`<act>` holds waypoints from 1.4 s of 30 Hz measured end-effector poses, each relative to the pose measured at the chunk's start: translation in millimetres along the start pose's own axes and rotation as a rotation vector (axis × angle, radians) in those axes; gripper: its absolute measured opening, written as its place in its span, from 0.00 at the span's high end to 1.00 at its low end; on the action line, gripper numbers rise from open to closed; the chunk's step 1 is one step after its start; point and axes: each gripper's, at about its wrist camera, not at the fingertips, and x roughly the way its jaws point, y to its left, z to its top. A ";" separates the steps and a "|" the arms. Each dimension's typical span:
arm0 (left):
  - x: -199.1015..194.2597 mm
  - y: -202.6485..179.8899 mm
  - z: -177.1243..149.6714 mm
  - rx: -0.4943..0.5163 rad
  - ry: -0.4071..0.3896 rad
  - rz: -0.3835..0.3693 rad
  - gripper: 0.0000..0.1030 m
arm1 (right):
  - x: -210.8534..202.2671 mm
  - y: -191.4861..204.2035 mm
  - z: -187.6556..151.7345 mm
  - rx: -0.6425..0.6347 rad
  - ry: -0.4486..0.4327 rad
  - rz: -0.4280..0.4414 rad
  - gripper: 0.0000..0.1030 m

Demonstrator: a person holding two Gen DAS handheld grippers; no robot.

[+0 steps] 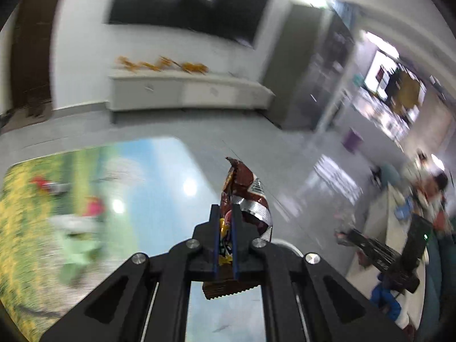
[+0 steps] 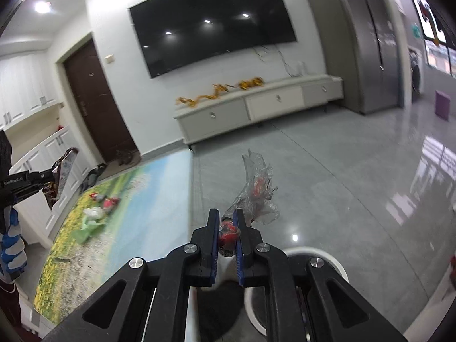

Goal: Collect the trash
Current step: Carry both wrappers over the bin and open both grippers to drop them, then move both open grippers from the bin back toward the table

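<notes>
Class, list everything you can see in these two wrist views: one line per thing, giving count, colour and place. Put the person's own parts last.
snack wrapper: 1, brown and silver, clamped in the left gripper.
clear plastic wrapper: 1, transparent with red print, clamped in the right gripper.
table: 1, landscape-print top, lower left.
litter on the table: a few pieces, green, white and red, unclear what each is.
white bin: 1, round rim, below the right gripper.
television: 1, black, on the wall.
TV cabinet: 1, white, under the television.
yellow decorations: a row, on the cabinet.
door: 1, dark brown, left.
purple box: 1, on the floor, far right.
left gripper: black, shut.
right gripper: black, shut.
gloved hand: blue and white, holding the left gripper.
</notes>
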 end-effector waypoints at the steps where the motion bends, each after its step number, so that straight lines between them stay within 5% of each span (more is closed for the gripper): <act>1: 20.5 -18.4 -1.0 0.027 0.046 -0.026 0.94 | 1.4 -10.5 -3.7 0.019 0.009 -0.007 0.90; 7: 118.4 -99.7 -16.6 0.120 0.244 -0.120 0.91 | 16.4 -72.4 -29.0 0.172 0.072 -0.025 0.90; 18: 217.3 -144.6 -37.8 0.110 0.385 -0.212 0.88 | 51.9 -132.0 -65.0 0.316 0.190 -0.064 0.89; 23: 235.2 -152.0 -44.0 0.075 0.414 -0.246 0.57 | 73.6 -148.4 -78.6 0.355 0.252 -0.098 0.86; 25: 234.6 -153.2 -44.9 0.075 0.407 -0.242 0.48 | 77.4 -152.1 -81.5 0.363 0.266 -0.110 0.79; 29: 220.5 -149.6 -46.1 0.119 0.382 -0.207 0.48 | 71.7 -152.9 -84.0 0.359 0.264 -0.129 0.60; 34: 192.3 -142.0 -42.4 0.179 0.307 -0.109 0.48 | 56.3 -137.0 -74.4 0.284 0.244 -0.200 0.56; 42: 110.4 -116.1 -30.3 0.247 0.036 0.084 0.48 | 21.0 -89.6 -39.4 0.126 0.126 -0.233 0.43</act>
